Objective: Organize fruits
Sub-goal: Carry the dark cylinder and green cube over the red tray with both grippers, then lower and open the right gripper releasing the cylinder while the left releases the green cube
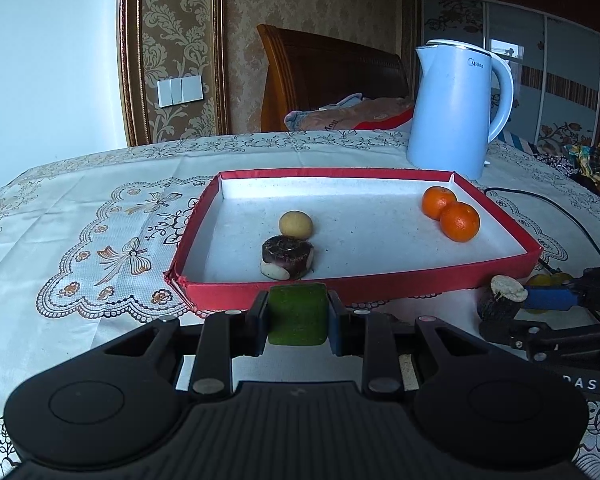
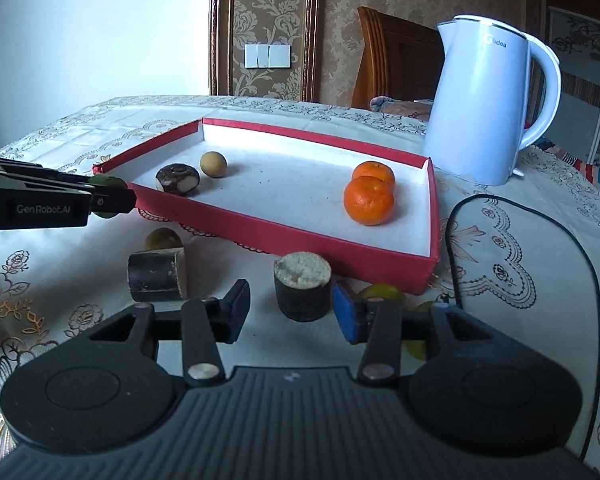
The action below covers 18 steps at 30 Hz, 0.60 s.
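My left gripper (image 1: 298, 314) is shut on a green fruit piece (image 1: 298, 314), held just in front of the red tray's near wall (image 1: 340, 286). The tray holds two oranges (image 1: 459, 221), a small tan round fruit (image 1: 295, 224) and a dark purple-and-white chunk (image 1: 287, 258). My right gripper (image 2: 292, 306) is open, its pads on either side of an upright dark sugarcane stub (image 2: 303, 290) on the cloth, not touching it. A second sugarcane stub (image 2: 158, 274) lies to its left, with a yellowish fruit (image 2: 163, 239) behind it. The left gripper also shows in the right wrist view (image 2: 108, 196).
A white electric kettle (image 2: 488, 100) stands behind the tray's right corner. Its black cord (image 2: 580, 248) loops over the cloth on the right. Yellow-green fruits (image 2: 382, 293) lie by my right fingers. A patterned tablecloth (image 1: 80, 220) covers the table.
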Available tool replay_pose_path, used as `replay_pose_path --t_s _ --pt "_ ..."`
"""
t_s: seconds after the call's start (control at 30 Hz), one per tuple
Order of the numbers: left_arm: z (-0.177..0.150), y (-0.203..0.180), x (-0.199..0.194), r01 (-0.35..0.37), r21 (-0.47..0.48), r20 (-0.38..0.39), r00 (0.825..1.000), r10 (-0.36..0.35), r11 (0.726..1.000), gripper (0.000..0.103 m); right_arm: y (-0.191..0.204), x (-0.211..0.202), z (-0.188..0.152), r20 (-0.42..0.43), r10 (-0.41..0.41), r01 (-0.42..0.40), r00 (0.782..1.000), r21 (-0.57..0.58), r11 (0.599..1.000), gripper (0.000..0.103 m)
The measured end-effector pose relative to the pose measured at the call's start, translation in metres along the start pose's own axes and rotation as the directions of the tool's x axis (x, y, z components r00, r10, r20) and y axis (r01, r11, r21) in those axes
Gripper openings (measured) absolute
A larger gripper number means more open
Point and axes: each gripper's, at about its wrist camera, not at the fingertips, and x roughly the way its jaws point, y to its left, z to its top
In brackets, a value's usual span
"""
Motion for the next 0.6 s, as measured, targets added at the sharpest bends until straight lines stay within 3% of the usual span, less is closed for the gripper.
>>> replay_pose_path --t_s 0.13,0.23,0.6 --pt "-0.001 -0.001 -0.001 0.005 0.003 0.003 1.000 -0.005 1.000 0.028 0.001 0.010 0.006 -0.014 -0.017 0.017 1.000 0.008 1.000 0.042" --pt "-0.001 -0.002 0.000 0.002 0.009 0.003 1.000 -0.002 1.000 0.028 0.002 0.010 0.007 -0.007 -0.042 0.043 0.999 0.001 0.999 0.031" --pt "0.021 -0.014 0.008 0.012 0.034 0.024 1.000 -0.013 0.999 0.028 -0.005 -0.009 0.029 0.110 -0.111 0.111 0.988 0.005 0.994 0.031"
